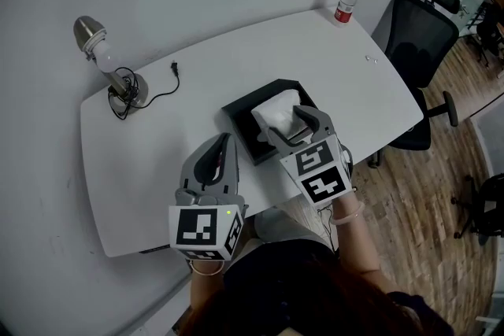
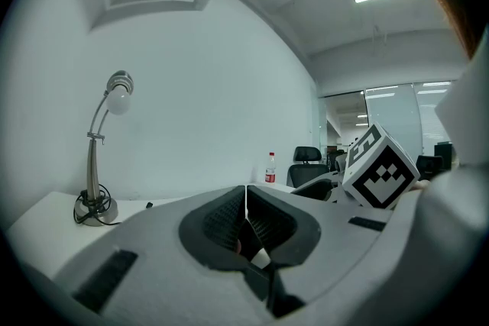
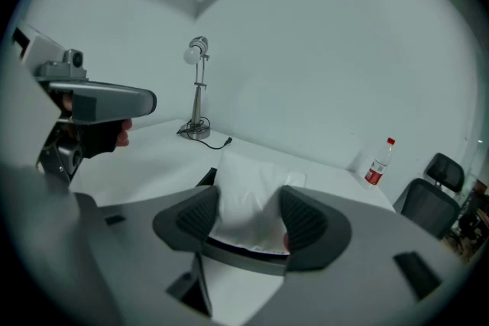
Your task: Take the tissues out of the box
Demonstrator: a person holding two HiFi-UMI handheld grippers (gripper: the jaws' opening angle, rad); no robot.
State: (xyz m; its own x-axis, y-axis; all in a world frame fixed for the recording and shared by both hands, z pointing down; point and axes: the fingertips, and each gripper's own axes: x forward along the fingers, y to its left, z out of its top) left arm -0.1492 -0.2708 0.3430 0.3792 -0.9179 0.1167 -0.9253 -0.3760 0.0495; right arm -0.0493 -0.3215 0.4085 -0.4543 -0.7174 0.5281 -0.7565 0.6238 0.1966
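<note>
A white pack of tissues (image 1: 276, 110) sits tilted up in a black open box (image 1: 240, 118) in the middle of the white table (image 1: 142, 169). My right gripper (image 1: 290, 126) reaches into the box from the near side. Its wide-set jaws have the tissues (image 3: 248, 187) between them, and the pack touches both ribbed pads (image 3: 200, 214). A dark edge of the box (image 3: 208, 178) shows beside the pack. My left gripper (image 1: 224, 142) hovers over the table just left of the box, shut with nothing in it. In the left gripper view its pads (image 2: 245, 198) meet.
A desk lamp (image 1: 106, 63) with a coiled cable and loose plug (image 1: 175, 68) stands at the table's far left. A red-capped bottle (image 1: 345, 1) stands at the far right corner. A black office chair (image 1: 417, 31) is beyond the table's right end.
</note>
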